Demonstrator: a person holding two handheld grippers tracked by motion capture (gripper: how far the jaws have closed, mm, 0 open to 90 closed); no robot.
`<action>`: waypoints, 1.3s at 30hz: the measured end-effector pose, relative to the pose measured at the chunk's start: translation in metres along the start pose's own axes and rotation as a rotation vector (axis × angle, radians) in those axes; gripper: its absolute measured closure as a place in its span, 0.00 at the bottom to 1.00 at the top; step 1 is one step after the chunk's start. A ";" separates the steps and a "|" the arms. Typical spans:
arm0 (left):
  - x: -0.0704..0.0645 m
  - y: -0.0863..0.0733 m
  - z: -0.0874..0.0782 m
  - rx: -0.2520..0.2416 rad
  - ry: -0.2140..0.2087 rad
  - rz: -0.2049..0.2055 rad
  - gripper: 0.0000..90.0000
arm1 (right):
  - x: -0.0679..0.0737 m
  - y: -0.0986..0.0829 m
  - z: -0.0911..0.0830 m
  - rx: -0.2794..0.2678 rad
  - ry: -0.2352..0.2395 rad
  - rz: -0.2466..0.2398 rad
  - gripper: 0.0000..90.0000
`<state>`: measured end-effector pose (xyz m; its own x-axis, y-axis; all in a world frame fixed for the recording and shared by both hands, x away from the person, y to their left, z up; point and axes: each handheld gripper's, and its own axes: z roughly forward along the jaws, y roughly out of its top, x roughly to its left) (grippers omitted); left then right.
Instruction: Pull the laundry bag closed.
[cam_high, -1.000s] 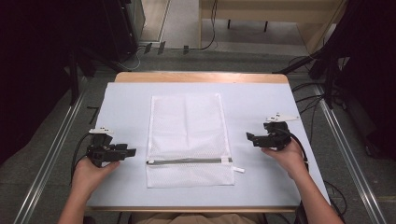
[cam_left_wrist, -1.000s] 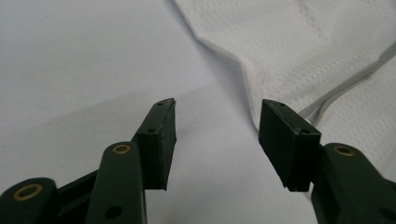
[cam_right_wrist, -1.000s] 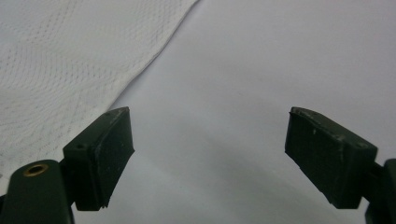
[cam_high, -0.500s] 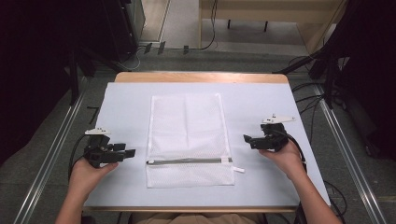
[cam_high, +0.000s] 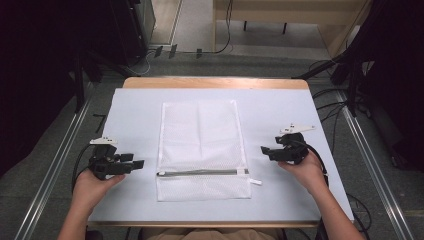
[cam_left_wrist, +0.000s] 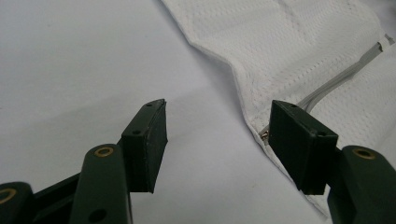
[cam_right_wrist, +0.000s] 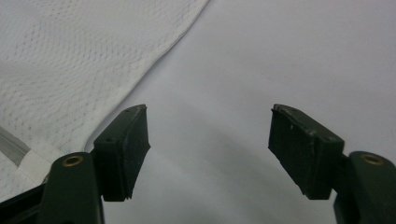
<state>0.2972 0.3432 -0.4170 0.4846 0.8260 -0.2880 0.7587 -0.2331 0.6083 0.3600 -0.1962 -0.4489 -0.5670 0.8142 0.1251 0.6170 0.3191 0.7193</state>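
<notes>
A white mesh laundry bag (cam_high: 201, 148) lies flat in the middle of the table, its grey zipper (cam_high: 200, 172) running across near the front. My left gripper (cam_high: 136, 162) rests low at the bag's left side, open, pointing at the zipper's left end. In the left gripper view the gripper (cam_left_wrist: 218, 135) holds nothing, and the bag's edge (cam_left_wrist: 289, 56) and the zipper (cam_left_wrist: 341, 77) lie just past its right jaw. My right gripper (cam_high: 264, 150) stands open just right of the bag. In the right gripper view the gripper (cam_right_wrist: 209, 140) is over bare cloth, with the bag (cam_right_wrist: 65, 60) at the left.
A pale blue cloth (cam_high: 135, 115) covers the wooden table (cam_high: 215, 82). Cables trail from both grippers off the table's sides. Metal rails (cam_high: 55, 165) run along the floor at left and right. Dark equipment and cables stand beyond the far edge.
My right gripper has slid left and a little toward the front, closer to the bag's right edge. The left gripper has barely moved.
</notes>
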 end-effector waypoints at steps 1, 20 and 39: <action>0.000 0.000 0.000 0.000 0.000 0.000 0.42 | 0.000 0.000 -0.001 -0.002 -0.002 -0.003 0.36; -0.004 0.013 0.014 0.019 -0.029 0.038 0.42 | 0.002 -0.006 -0.004 0.021 0.016 -0.020 0.44; -0.004 0.019 0.015 0.007 -0.043 0.031 0.42 | 0.041 -0.003 -0.006 0.044 0.108 -0.091 0.49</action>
<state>0.3164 0.3280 -0.4152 0.5256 0.7959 -0.3006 0.7461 -0.2614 0.6124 0.3312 -0.1664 -0.4415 -0.6755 0.7249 0.1348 0.5823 0.4123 0.7007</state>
